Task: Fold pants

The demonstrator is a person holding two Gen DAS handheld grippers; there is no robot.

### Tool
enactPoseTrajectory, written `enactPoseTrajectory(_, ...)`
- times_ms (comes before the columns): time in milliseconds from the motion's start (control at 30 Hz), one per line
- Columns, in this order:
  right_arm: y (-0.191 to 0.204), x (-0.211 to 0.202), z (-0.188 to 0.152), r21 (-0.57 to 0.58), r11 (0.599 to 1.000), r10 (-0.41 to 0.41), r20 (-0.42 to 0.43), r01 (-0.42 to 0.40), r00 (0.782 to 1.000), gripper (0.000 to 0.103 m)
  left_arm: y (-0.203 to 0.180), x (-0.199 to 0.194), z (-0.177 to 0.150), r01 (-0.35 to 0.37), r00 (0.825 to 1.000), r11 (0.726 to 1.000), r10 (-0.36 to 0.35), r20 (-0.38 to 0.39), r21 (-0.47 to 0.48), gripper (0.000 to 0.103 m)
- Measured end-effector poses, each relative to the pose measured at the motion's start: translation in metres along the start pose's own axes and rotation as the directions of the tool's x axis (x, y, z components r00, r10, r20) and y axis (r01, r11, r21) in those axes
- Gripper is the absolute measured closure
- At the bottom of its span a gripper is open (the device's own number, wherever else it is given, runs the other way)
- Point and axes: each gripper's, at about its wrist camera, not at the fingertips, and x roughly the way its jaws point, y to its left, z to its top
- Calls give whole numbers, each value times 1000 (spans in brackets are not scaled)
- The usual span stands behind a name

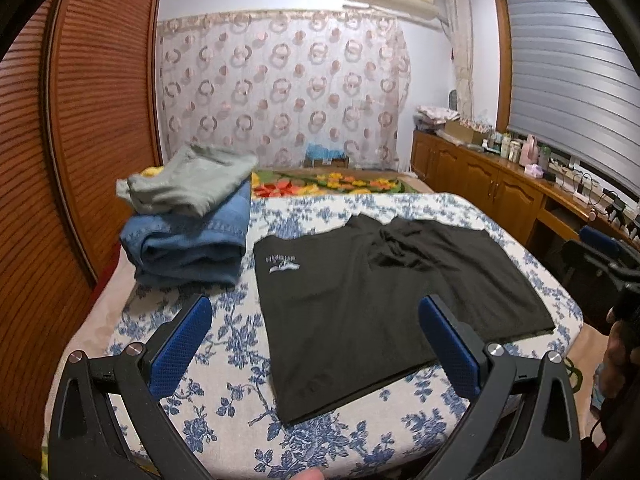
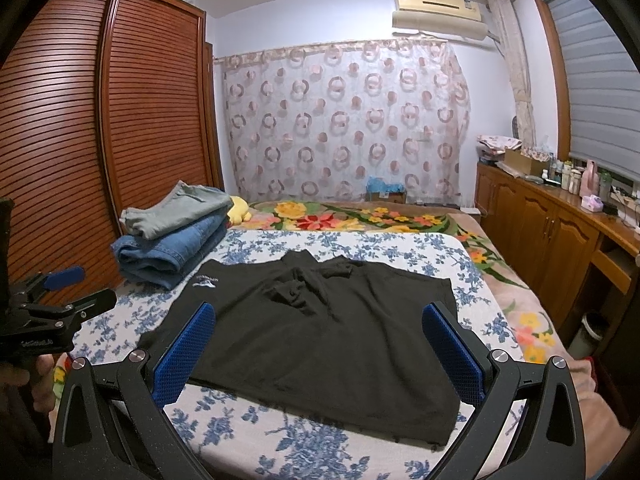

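Note:
Black pants with a small white logo lie spread flat on the blue-flowered bed cover, with a bunched crease near the far middle. They also show in the right wrist view. My left gripper is open and empty, held above the near edge of the pants. My right gripper is open and empty, above the near edge of the pants. The left gripper also shows at the left of the right wrist view.
A stack of folded blue jeans topped by grey-green pants sits at the far left of the bed. A louvred wooden wardrobe stands on the left. Wooden cabinets with small items line the right wall.

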Motion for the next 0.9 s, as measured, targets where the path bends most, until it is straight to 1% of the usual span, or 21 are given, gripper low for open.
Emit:
enactPoseTrajectory(200, -8, 11, 1, -17, 1000, -17, -40, 16, 999, 0, 12, 25, -14, -5, 997, 1000, 5, -72, -2, 0)
enactPoseTrajectory(367, -7, 25, 6, -27, 999, -29, -82, 27, 996, 0, 22, 36, -27, -13, 994, 1000, 13, -108, -4, 0)
enactPoseTrajectory(500, -7, 31, 5, -28, 999, -33, -112, 30, 993, 0, 33, 43, -40, -7, 990, 1000, 6, -141, -12, 0)
enactPoseTrajectory(633, -4, 33, 3, -33, 999, -36, -142, 31, 989, 0, 41, 49, -55, 14, 983, 1000, -18, -182, -24, 3)
enactPoseTrajectory(667, -3, 34, 5, -34, 999, -36, -150, 31, 988, 0, 41, 50, -57, 20, 982, 999, -24, -187, -26, 5)
enactPoseTrajectory(733, -2, 36, 6, -38, 999, -35, -162, 29, 986, 0, 42, 52, -61, 36, 978, 999, -42, -204, -34, 13)
enactPoseTrajectory(767, -1, 37, 7, -40, 999, -32, -169, 26, 985, 0, 43, 53, -64, 45, 976, 998, -53, -214, -39, 15)
enactPoseTrajectory(900, -1, 42, 8, -46, 999, -20, -193, 12, 981, 2, 42, 54, -70, 74, 970, 996, -82, -228, -44, 28)
